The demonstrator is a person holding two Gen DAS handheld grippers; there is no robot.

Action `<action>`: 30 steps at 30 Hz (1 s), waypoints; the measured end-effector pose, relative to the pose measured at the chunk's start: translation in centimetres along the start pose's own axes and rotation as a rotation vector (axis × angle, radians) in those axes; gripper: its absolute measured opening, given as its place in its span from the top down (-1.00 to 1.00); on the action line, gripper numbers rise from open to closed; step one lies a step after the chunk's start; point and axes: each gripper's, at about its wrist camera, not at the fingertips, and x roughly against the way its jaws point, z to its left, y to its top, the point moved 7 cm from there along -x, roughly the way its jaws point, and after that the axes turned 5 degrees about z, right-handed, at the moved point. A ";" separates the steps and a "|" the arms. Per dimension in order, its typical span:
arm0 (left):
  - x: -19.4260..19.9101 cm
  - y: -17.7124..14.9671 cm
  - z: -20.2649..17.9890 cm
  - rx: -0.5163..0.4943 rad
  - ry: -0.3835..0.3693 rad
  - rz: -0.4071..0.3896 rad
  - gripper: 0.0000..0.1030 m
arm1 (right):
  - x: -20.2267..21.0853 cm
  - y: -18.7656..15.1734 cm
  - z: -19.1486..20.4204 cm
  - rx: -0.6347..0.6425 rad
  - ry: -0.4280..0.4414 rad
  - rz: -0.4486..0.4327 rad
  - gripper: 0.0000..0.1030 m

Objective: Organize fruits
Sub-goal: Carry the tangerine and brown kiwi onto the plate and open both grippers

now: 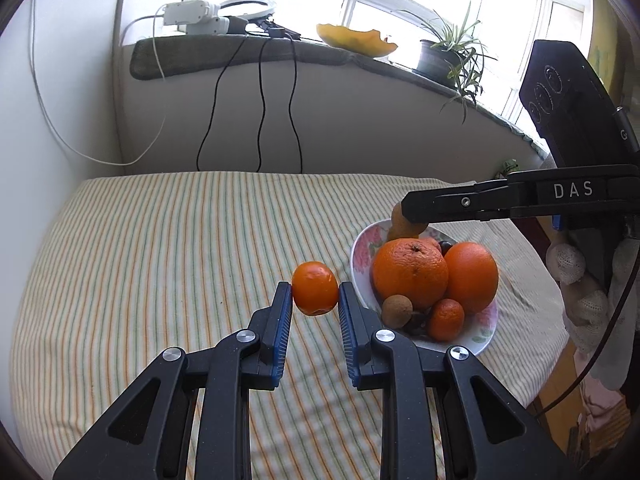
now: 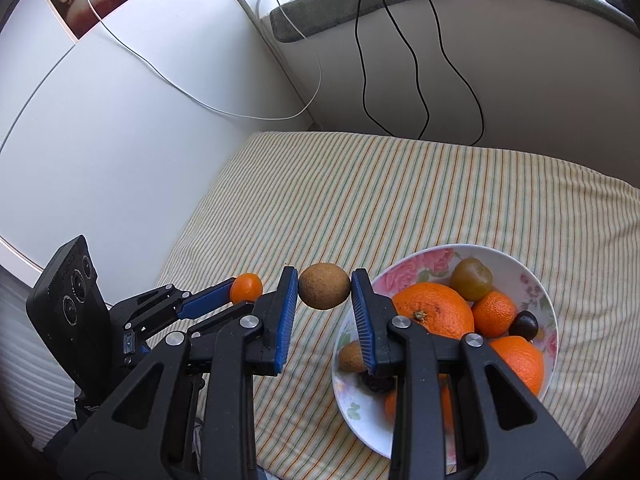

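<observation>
My left gripper point(image 1: 315, 292) is shut on a small tangerine point(image 1: 315, 288) and holds it above the striped cloth, just left of the floral bowl point(image 1: 362, 258). My right gripper point(image 2: 325, 287) is shut on a brown kiwi point(image 2: 325, 286) and holds it above the cloth, left of the bowl point(image 2: 404, 268). The bowl holds two large oranges point(image 1: 410, 274) point(image 1: 472, 276), a small tangerine point(image 1: 447, 319), a kiwi point(image 1: 396, 308) and dark fruits. The right gripper also shows in the left wrist view point(image 1: 416, 216), over the bowl's far rim. The left gripper shows in the right wrist view point(image 2: 240, 292).
The striped cloth point(image 1: 160, 260) covers the table, which ends at a white wall on the left and a sill wall behind. Black and white cables point(image 1: 260, 120) hang from the sill. A potted plant point(image 1: 444, 52) and a yellow dish point(image 1: 352, 38) stand on the sill.
</observation>
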 end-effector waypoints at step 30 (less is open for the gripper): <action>-1.5 0.7 -6.0 -0.045 -0.116 0.007 0.58 | 8.4 -5.8 -9.0 -0.138 -0.114 -0.181 0.44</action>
